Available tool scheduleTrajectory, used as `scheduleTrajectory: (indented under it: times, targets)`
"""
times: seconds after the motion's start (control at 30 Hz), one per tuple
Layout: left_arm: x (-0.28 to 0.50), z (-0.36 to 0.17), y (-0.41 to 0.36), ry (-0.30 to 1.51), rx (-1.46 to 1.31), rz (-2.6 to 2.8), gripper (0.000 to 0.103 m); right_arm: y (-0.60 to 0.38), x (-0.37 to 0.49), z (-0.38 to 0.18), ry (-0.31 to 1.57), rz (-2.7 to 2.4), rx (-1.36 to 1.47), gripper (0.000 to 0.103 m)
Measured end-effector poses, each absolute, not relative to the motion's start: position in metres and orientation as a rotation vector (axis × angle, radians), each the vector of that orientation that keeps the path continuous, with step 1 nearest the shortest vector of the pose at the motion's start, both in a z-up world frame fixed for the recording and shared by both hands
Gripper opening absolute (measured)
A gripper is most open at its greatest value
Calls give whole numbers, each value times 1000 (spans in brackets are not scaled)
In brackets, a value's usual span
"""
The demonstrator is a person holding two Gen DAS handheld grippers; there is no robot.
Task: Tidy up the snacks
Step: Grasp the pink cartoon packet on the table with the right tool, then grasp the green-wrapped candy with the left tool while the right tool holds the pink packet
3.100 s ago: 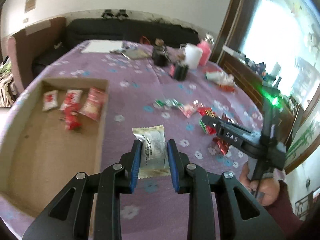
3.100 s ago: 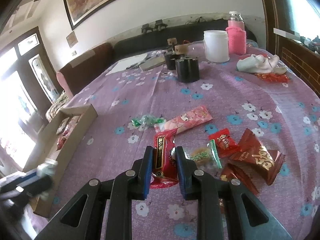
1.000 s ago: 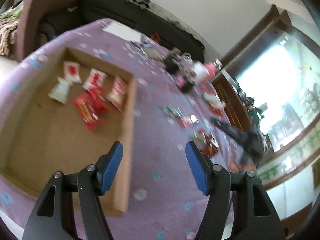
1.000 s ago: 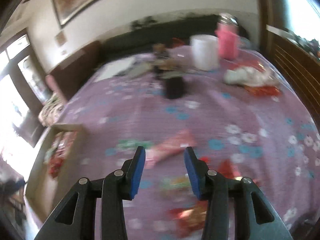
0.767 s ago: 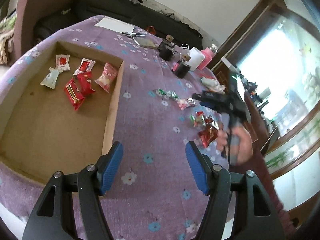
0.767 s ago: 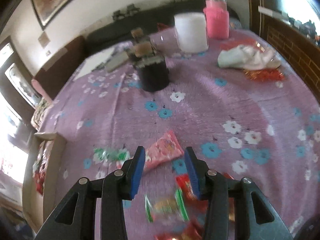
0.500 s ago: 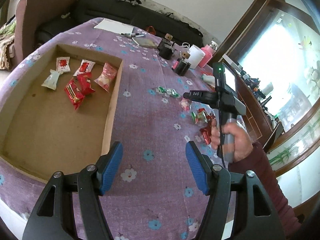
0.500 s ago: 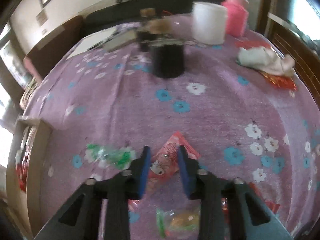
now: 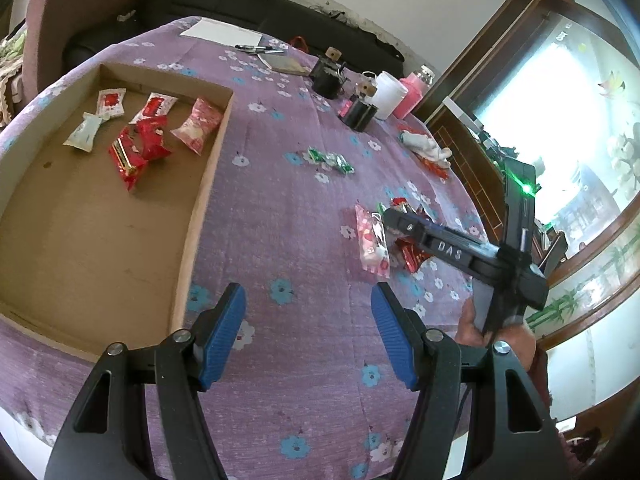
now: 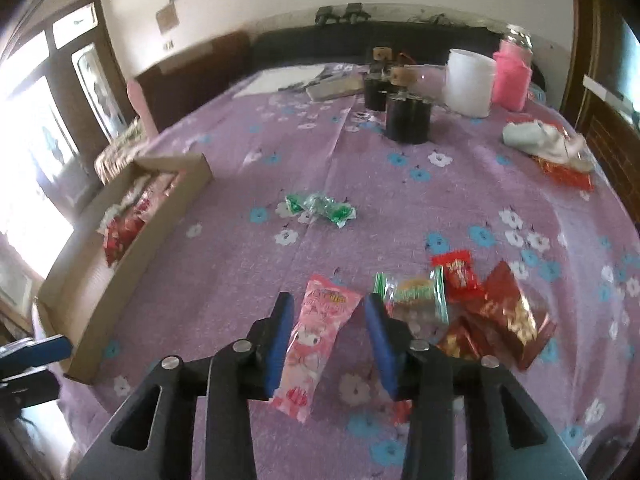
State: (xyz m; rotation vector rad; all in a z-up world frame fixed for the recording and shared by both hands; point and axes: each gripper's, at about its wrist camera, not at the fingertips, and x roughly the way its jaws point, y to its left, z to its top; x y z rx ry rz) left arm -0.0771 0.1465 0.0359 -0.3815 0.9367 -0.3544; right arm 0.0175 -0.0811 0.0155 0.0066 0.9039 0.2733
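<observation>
A pink snack packet (image 10: 316, 336) lies lengthwise on the purple cloth between my right gripper's (image 10: 328, 305) blue pads (image 10: 280, 332). The jaws are opening and a gap shows on the packet's right side. Beside it lie a green-and-yellow packet (image 10: 412, 292) and red packets (image 10: 500, 312); a green candy wrapper (image 10: 320, 206) lies farther out. The cardboard box (image 9: 200, 208) at left holds several snacks (image 9: 136, 152). My left gripper (image 9: 308, 308) hangs open over bare cloth by the box's near right corner. From there, the right gripper (image 9: 400, 220) reaches the pink packet (image 9: 372, 240).
At the far end stand black cylinders (image 10: 408, 120), a white tub (image 10: 468, 82), a pink bottle (image 10: 512, 80), paper and pens (image 9: 256, 48). A white cloth (image 10: 536, 138) lies at the right. A hand (image 9: 472, 320) holds the right gripper. A dark sofa runs behind the table.
The right gripper dropped onto the pink packet, squeezed it, then widened; the packet now lies turned lengthwise between the jaws. The left gripper drifted right of the box, still open.
</observation>
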Motion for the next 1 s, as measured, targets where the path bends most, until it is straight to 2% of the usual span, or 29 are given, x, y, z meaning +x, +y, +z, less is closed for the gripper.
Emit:
scheduleTrajectory:
  times: [0.3, 0.37, 0.57, 0.7, 1.0]
  targets:
    - [-61, 38, 125, 968, -345, -367, 64, -58, 14, -18, 944, 258, -59, 40]
    - [-46, 42, 118, 971, -334, -357, 64, -62, 10, -17, 925, 251, -61, 25]
    - [24, 35, 89, 1015, -342, -343, 64, -98, 5, -17, 924, 221, 74, 25]
    - [75, 11, 64, 1100, -384, -346, 64, -110, 4, -17, 932, 238, 141, 26]
    - [131, -14, 15, 1125, -203, -274, 64, -105, 4, -17, 931, 227, 110, 26]
